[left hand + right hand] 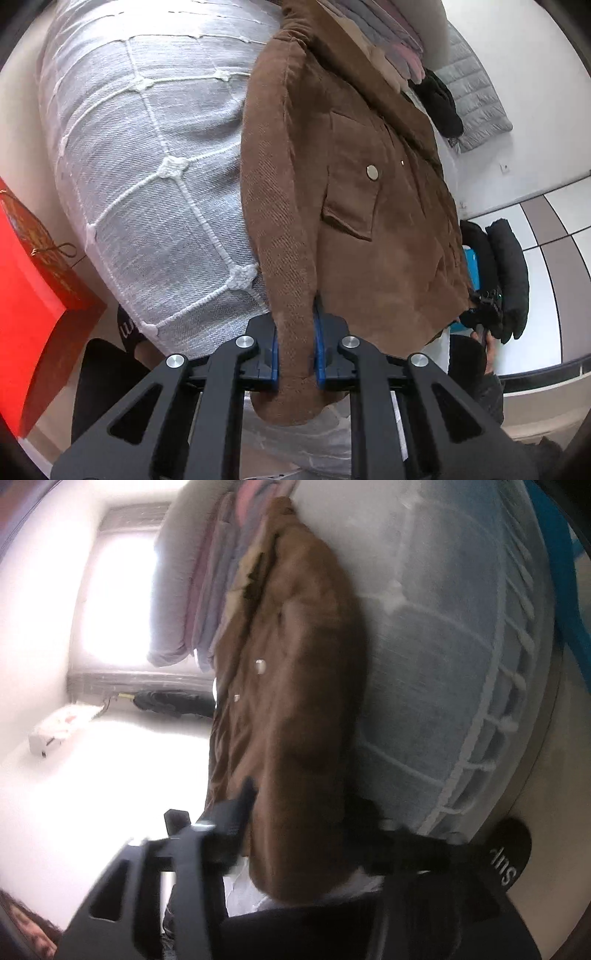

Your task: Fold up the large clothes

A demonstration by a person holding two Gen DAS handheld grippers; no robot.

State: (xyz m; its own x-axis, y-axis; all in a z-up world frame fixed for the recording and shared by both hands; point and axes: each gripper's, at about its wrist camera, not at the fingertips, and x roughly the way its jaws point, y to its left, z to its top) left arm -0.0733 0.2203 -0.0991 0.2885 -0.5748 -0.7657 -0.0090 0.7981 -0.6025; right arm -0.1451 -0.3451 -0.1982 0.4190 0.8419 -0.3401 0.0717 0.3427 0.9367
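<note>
A brown suede jacket (369, 221) with metal snap buttons lies spread on a bed under a grey-white quilted cover (155, 147). In the left wrist view my left gripper (295, 325) is shut on the jacket's near sleeve (288, 258), blue pads pressed against both sides of it. The right wrist view is blurred. It shows the same jacket (303, 701) on the cover (443, 664). My right gripper (303, 808) straddles the jacket's near end, and the brown cloth fills the gap between its black fingers.
Folded clothes (384, 33) are stacked at the bed's far end, also in the right wrist view (207, 572). A red box (33, 295) stands at the left. Dark garments (506, 280) and a grey quilted piece (476, 99) lie on the right. A black slipper (513, 853) is near the bed's edge.
</note>
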